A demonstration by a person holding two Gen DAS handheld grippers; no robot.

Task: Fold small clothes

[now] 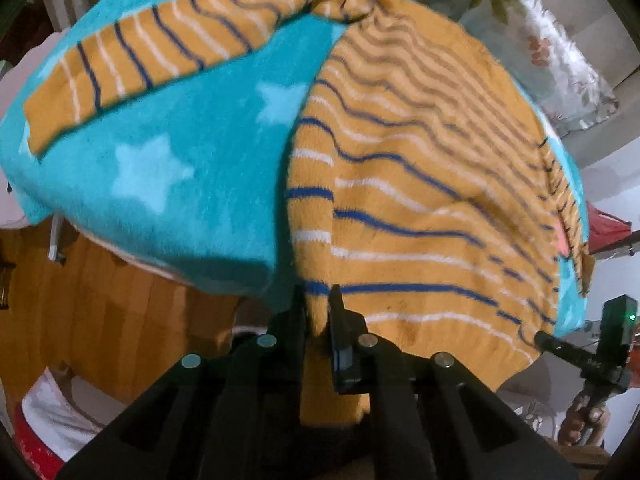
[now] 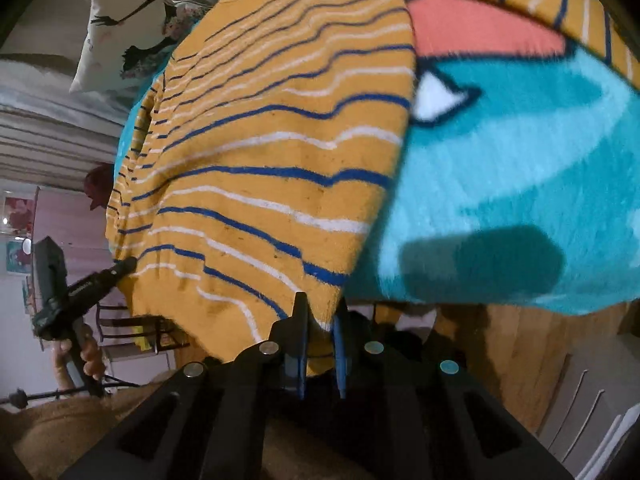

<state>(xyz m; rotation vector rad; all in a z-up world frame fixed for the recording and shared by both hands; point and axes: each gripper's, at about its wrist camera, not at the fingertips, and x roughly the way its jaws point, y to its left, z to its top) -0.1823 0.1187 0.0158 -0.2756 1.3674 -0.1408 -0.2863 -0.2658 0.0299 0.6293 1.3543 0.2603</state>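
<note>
A mustard sweater [image 1: 400, 200] with blue and white stripes lies flat on a teal star blanket [image 1: 180, 184], one sleeve [image 1: 152, 60] stretched out to the left. My left gripper [image 1: 317, 296] is shut on the near left corner of the hem. My right gripper [image 2: 321, 304] is shut on the sweater's [image 2: 260, 140] near right hem corner. In each wrist view the other gripper shows at the sweater's edge: the right one [image 1: 544, 338] and the left one [image 2: 128, 266], each held by a hand [image 2: 80, 356].
The blanket [image 2: 500, 180] carries a coral and white cartoon print and hangs over an edge above orange wood [image 1: 100, 312]. A floral pillow [image 1: 540, 48] lies beyond the sweater. A dark chair [image 2: 136, 332] stands at the left in the right wrist view.
</note>
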